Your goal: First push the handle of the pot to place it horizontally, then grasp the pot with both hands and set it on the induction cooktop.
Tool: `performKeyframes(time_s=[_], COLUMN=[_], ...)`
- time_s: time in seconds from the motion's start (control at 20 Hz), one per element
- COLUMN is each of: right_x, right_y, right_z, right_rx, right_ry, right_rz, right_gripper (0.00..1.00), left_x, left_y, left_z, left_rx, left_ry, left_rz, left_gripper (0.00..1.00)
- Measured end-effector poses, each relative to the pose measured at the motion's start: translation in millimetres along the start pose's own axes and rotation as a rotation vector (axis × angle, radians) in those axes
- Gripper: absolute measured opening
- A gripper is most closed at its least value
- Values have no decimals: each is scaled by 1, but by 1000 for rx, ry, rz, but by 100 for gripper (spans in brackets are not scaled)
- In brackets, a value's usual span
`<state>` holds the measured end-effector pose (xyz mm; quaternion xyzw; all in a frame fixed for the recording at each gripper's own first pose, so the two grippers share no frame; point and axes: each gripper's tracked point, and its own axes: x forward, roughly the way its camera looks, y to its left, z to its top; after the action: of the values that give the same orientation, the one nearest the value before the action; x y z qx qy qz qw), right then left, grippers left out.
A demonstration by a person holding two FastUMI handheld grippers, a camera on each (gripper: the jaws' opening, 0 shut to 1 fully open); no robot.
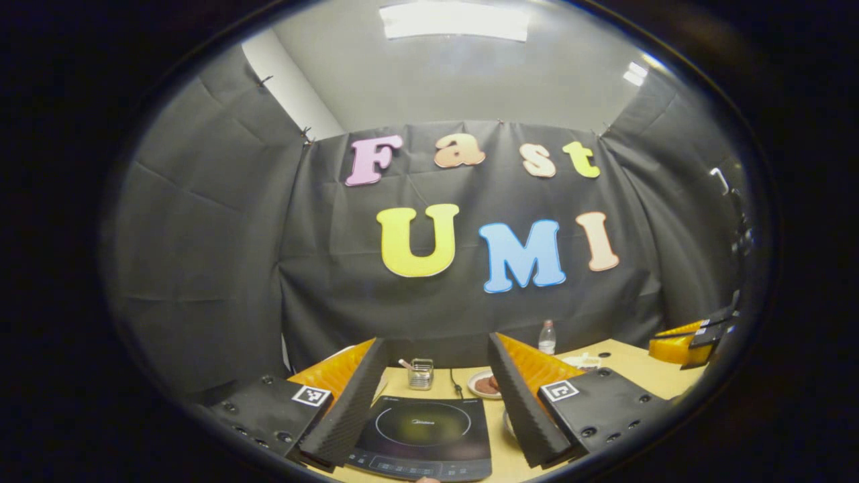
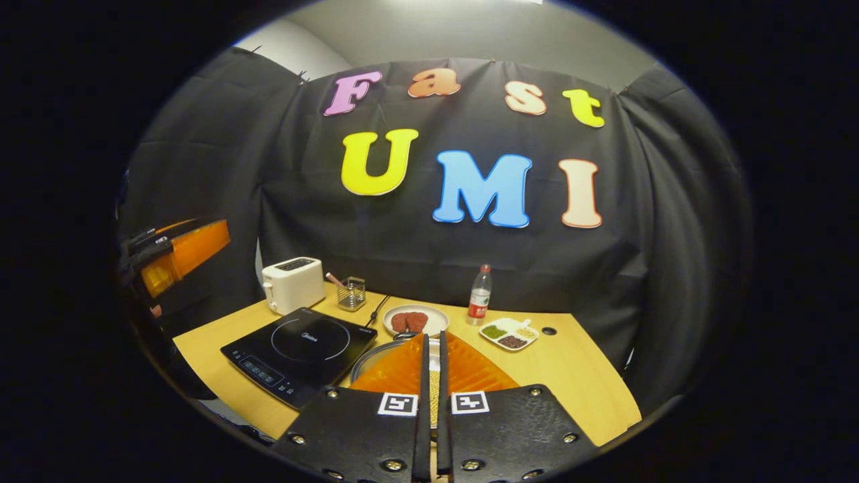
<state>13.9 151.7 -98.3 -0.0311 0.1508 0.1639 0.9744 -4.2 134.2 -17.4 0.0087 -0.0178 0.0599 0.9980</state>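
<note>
Pot, a round metal one with a grey rim (image 2: 376,355), sits on the wooden table (image 2: 577,382) just right of the black induction cooktop (image 2: 302,349), not yet lifted. Right tongs (image 2: 433,376) are nearly closed, holding nothing; left tongs (image 1: 436,389) gape wide over the cooktop.

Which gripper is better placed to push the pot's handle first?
Probably the right gripper: shut, hovering directly over the round metal pot. The left gripper is open above the black induction cooktop.
</note>
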Motion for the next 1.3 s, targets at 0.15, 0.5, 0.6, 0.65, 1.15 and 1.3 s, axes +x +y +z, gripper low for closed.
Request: performKeyframes(time_s=[0.15, 0.5, 0.6, 0.65, 1.15, 1.3], right_x=[10, 27, 29, 30, 24, 23], right_y=[13, 30, 34, 36, 42, 36], right_z=[-19, -73, -89, -98, -177, -195], right_rx=[-36, -57, -60, -55, -77, -69], right_ry=[66, 227, 274, 301, 535, 596], right_rz=[53, 200, 244, 269, 420, 428], right_gripper=[4, 4, 4, 4, 4, 4], left_x=[5, 20, 23, 25, 36, 35], left_y=[10, 9, 1, -3, -30, -36], left_z=[-8, -17, -19, -21, -30, -34], left_rx=[-8, 7, 2, 3, 30, 39], left_ry=[16, 43, 54, 57, 92, 103], left_rz=[16, 76, 85, 88, 119, 124], left_gripper=[98, 98, 98, 98, 98, 98])
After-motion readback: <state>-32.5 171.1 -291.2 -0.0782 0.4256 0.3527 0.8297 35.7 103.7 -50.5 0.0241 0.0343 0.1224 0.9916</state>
